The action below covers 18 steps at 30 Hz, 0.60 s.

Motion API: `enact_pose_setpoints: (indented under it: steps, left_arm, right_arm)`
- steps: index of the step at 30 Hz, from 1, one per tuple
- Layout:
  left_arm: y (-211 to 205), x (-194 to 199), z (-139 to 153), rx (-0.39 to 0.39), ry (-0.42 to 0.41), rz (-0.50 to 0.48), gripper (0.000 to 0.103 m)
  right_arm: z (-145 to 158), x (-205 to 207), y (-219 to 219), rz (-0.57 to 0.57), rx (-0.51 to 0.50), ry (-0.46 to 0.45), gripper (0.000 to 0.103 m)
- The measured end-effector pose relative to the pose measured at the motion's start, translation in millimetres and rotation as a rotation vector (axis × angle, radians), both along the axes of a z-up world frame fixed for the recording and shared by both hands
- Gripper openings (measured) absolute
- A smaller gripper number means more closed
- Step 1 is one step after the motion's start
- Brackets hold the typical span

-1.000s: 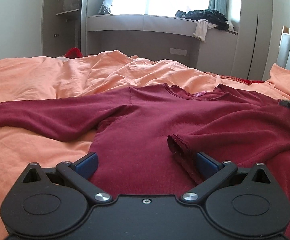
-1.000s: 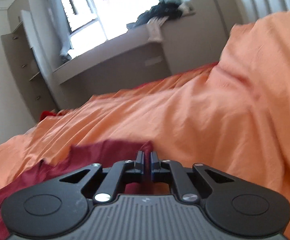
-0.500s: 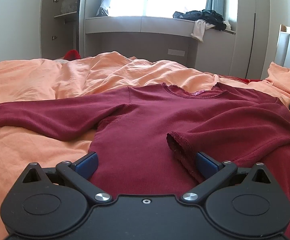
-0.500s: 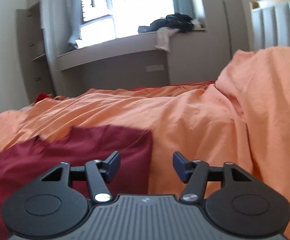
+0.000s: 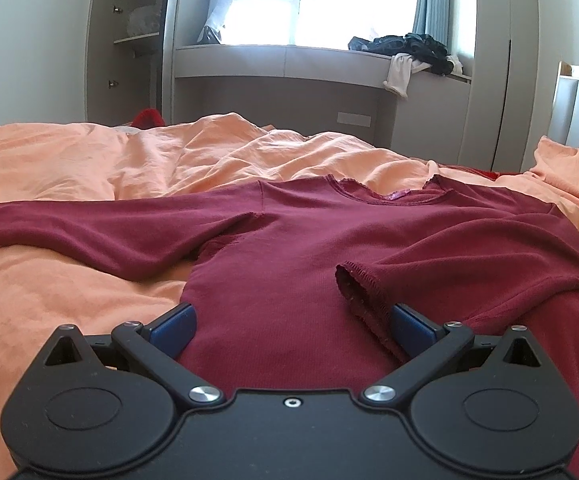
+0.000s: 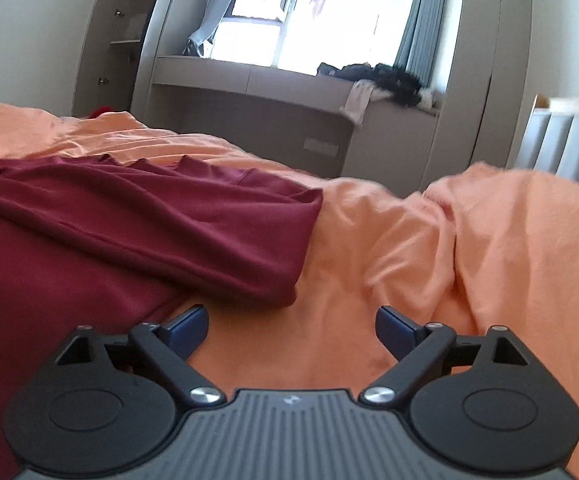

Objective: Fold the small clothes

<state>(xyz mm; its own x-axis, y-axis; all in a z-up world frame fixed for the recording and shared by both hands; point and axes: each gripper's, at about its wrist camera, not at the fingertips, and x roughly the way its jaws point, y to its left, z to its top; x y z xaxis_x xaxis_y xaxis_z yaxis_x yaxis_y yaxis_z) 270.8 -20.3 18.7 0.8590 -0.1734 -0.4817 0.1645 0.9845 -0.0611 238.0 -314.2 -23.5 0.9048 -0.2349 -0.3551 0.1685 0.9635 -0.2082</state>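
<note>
Your maroon top [image 5: 289, 280] lies on the bed [image 5: 69, 300]: right sleeve [image 5: 469, 272] folded in, left sleeve [image 5: 89, 236] still outstretched toward nine o'clock. Left hand-held gripper [image 5: 291, 326] gapes empty; right hand-held gripper [image 6: 291, 326] is opening, nothing between.

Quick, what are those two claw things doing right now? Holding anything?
Left gripper: open, over the shirt, gripping nothing.
Right gripper: opening, nothing between its jaws.

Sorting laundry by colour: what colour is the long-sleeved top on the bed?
Dark maroon red top, plain; clearest in the left wrist view.
</note>
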Motion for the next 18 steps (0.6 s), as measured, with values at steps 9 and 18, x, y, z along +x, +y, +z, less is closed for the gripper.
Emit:
enact_pose_setpoints:
  steps: [9,18]
  left_arm:
    - [45.3,-14.7,28.5,0.007,-0.071,0.207,0.103]
    - [201.2,-15.9,59.3,-0.086,-0.057,0.659,0.103]
  right_arm:
    - [1.8,-7.7,-28.0,-0.115,0.088,-0.016,0.103]
    - [21.1,-36.7,-29.8,-0.003,0.204,-0.146,0.103]
